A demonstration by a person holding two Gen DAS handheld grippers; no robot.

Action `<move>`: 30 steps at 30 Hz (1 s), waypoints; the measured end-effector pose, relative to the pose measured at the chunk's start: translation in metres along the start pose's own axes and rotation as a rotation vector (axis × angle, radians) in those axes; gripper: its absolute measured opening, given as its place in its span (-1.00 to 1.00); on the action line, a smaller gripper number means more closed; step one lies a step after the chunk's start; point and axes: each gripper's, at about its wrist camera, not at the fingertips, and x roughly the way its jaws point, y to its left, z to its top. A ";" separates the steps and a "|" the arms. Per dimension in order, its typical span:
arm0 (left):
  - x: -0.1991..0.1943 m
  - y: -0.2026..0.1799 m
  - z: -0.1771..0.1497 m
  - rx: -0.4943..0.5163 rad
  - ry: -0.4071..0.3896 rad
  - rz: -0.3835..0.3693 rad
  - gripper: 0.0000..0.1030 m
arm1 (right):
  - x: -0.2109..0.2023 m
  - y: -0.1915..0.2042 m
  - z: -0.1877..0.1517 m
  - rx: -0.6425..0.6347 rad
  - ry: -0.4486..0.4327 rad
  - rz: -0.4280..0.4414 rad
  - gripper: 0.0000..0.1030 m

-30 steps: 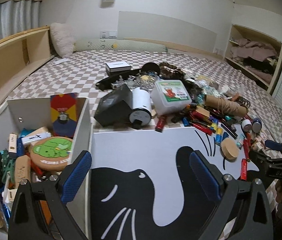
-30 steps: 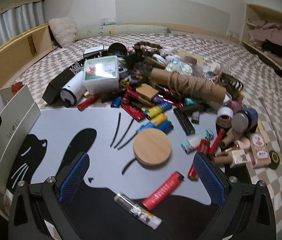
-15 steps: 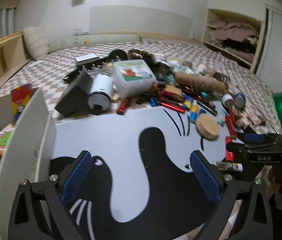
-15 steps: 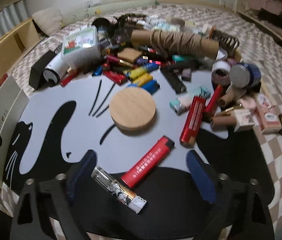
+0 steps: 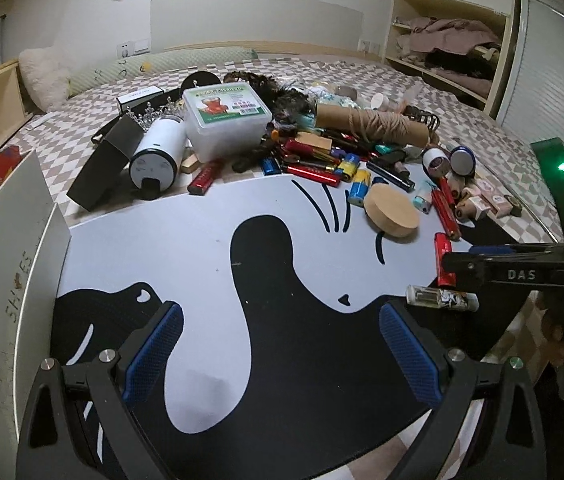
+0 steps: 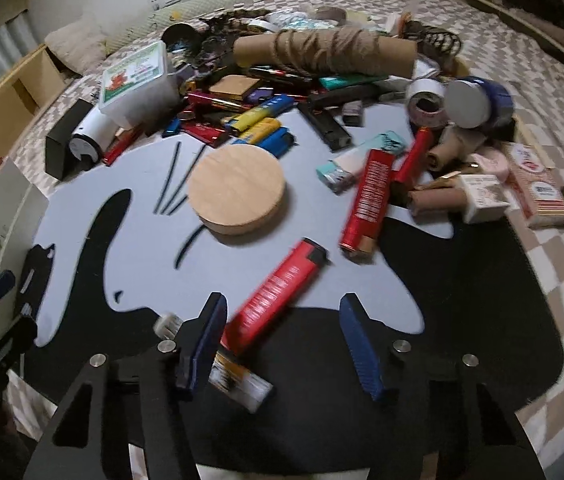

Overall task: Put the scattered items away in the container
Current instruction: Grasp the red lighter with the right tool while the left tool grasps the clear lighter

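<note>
Blue-padded right gripper (image 6: 282,344) jaws have just been closing around the red lighter (image 6: 277,292), half-narrowed, not yet pinching. Left gripper (image 5: 279,354) is hanging wide, empty. The clear lighter (image 6: 237,380) is lying touching; it risks being dragged along, away from the container (image 5: 9,280).

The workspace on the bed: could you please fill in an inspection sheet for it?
Surface: cat-print mat on a checked bedspread.
Job's things: white container at the mat's left edge; red lighter, clear lighter and wooden disc loose on the mat.
Clutter: heap at the mat's far edge with a twine tube, a plastic box and more lighters.
Grippers: right claw has just been closing, the red lighter's near end between its fingers, not yet pinched; left claw open, empty.
Cables: nothing seen.
Surroundings: shelf with clothes, pillow.
</note>
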 end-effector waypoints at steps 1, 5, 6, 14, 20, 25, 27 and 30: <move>0.001 0.000 -0.001 0.000 0.004 -0.003 0.93 | -0.001 -0.002 -0.003 -0.001 0.004 -0.021 0.15; 0.004 -0.003 -0.003 0.007 0.011 -0.006 0.93 | -0.005 -0.008 -0.015 -0.020 0.011 -0.097 0.15; 0.004 -0.004 -0.003 0.008 0.011 -0.007 0.93 | -0.004 -0.008 -0.018 -0.032 0.020 -0.113 0.15; 0.006 -0.008 -0.007 0.001 0.022 -0.031 0.93 | -0.001 0.023 -0.033 -0.161 0.019 -0.089 0.15; 0.008 -0.006 -0.008 -0.005 0.026 -0.020 0.93 | 0.002 0.056 -0.039 -0.263 0.009 0.021 0.15; 0.010 -0.001 -0.009 -0.019 0.023 -0.016 0.93 | -0.003 0.046 -0.032 -0.169 0.027 0.128 0.15; 0.011 -0.001 -0.009 -0.028 0.024 -0.025 0.93 | -0.002 0.024 -0.022 -0.043 0.030 0.154 0.15; 0.015 -0.004 -0.009 -0.030 0.025 -0.043 0.93 | 0.003 0.004 -0.009 0.080 0.031 0.175 0.15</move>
